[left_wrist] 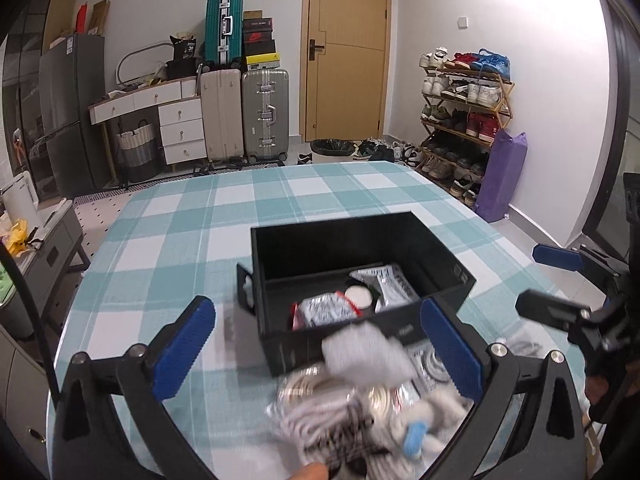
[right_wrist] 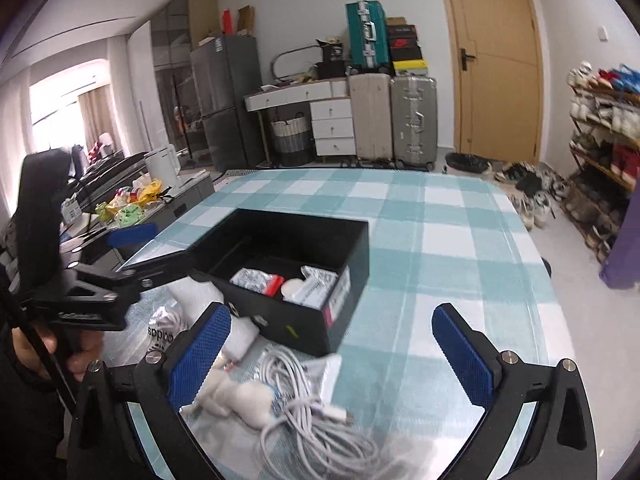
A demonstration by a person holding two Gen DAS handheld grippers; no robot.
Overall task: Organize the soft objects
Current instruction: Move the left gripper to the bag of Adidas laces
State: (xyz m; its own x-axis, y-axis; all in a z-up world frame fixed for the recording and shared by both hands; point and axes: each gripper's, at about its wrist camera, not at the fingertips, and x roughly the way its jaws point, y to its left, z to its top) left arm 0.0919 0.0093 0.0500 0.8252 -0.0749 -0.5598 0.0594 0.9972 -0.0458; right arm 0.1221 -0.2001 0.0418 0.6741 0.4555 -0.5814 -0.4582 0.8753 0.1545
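A black open box (left_wrist: 448,258) (right_wrist: 348,240) stands on the checked table and holds silver packets (left_wrist: 326,310) (right_wrist: 256,280) and a white round thing (left_wrist: 359,295). In front of it lies a pile of soft things: a white rolled cloth (left_wrist: 366,354) (right_wrist: 240,338), a coil of white cable (left_wrist: 320,404) (right_wrist: 316,420) and a white plush toy (right_wrist: 244,396). My left gripper (left_wrist: 324,350) is open above this pile; it also shows in the right wrist view (right_wrist: 160,252). My right gripper (right_wrist: 340,354) is open over the cable, empty.
The teal-and-white checked tablecloth (left_wrist: 192,248) (right_wrist: 448,248) covers the table. A side cabinet (right_wrist: 168,196) with snacks and a kettle stands to the left. Suitcases (left_wrist: 244,116), a door (left_wrist: 346,48) and a shoe rack (left_wrist: 464,120) lie beyond.
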